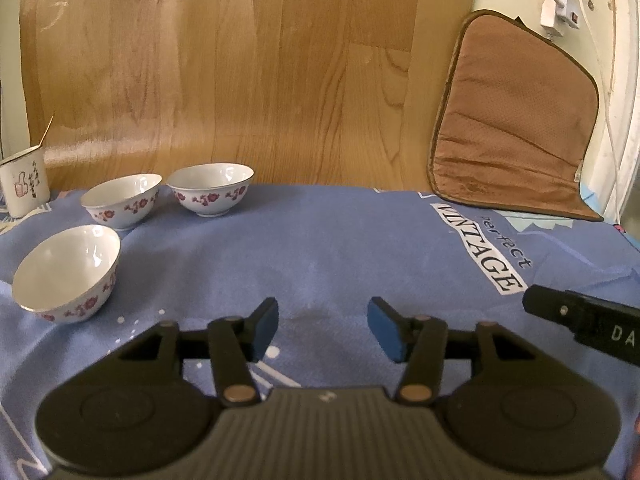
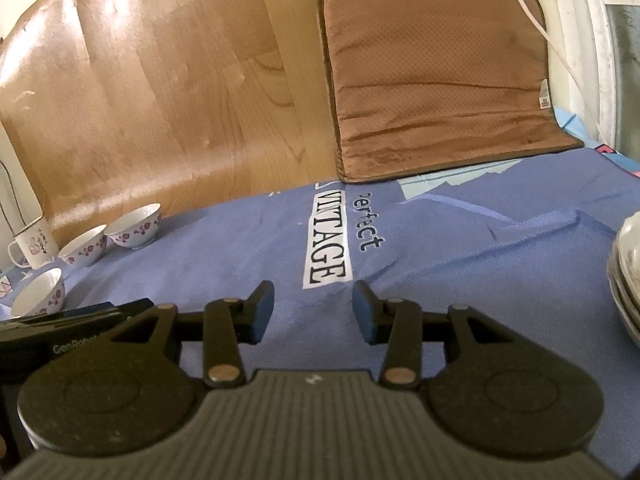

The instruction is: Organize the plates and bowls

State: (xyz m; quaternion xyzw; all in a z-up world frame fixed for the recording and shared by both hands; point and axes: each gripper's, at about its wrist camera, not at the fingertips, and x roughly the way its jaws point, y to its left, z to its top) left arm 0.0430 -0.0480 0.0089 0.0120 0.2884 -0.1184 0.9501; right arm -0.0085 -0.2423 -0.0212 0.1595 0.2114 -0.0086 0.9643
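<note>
You've got both the left gripper and right gripper wide open and empty over the blue cloth, probably since the three floral bowls sit far left and the stacked plates far right.

A stack of pale, grey-patterned plates is cut off by the right wrist view's right edge. The white enamel mug loses its left side to the left wrist view's edge, its small writing illegible.
</note>
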